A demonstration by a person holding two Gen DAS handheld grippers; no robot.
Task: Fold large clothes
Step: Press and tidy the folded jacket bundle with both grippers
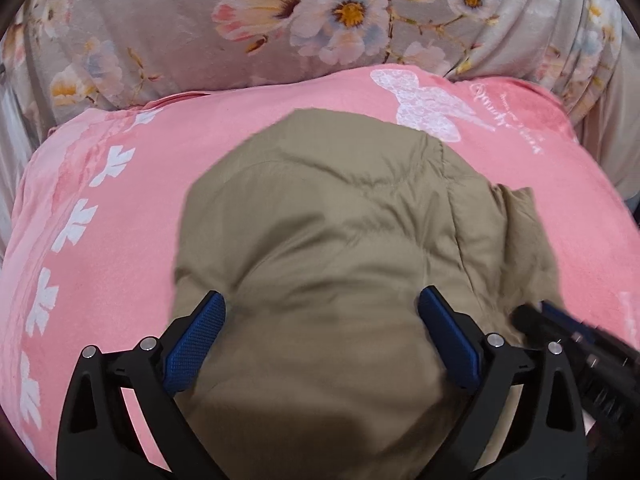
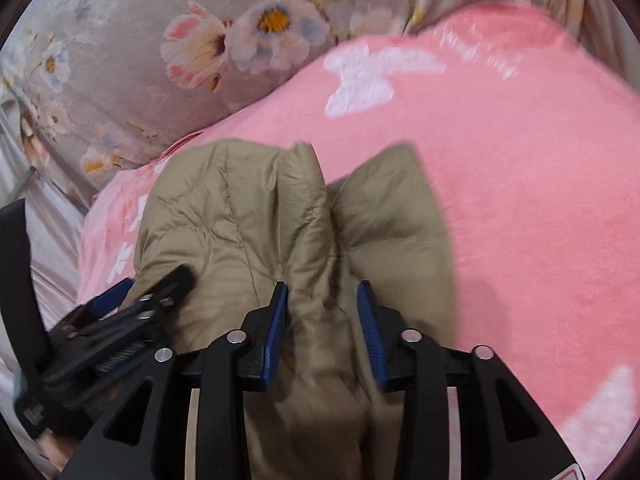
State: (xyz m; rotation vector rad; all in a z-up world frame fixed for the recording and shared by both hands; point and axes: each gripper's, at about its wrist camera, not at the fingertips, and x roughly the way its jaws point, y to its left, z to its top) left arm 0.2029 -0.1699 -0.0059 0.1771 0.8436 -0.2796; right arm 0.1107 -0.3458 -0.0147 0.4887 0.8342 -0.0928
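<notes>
A khaki padded jacket (image 1: 328,216) lies bunched on a pink blanket (image 1: 120,216). My left gripper (image 1: 322,298) hangs over its near end, open, the blue pads (image 1: 196,344) wide apart on either side of the puffy cloth. My right gripper (image 2: 322,286) is open too. A raised fold of the jacket (image 2: 240,220) runs blurred between its pads (image 2: 276,336), which do not clamp it. The left wrist view catches the right gripper (image 1: 560,332) at the jacket's right edge. In the right wrist view the left gripper (image 2: 160,280) rests on the jacket's left side.
The pink blanket (image 2: 520,200) with white butterfly and leaf prints covers the bed around the jacket. A grey quilt with a flower print (image 1: 280,20) is piled along the far side. Pale sheet shows at the left edge (image 2: 52,248).
</notes>
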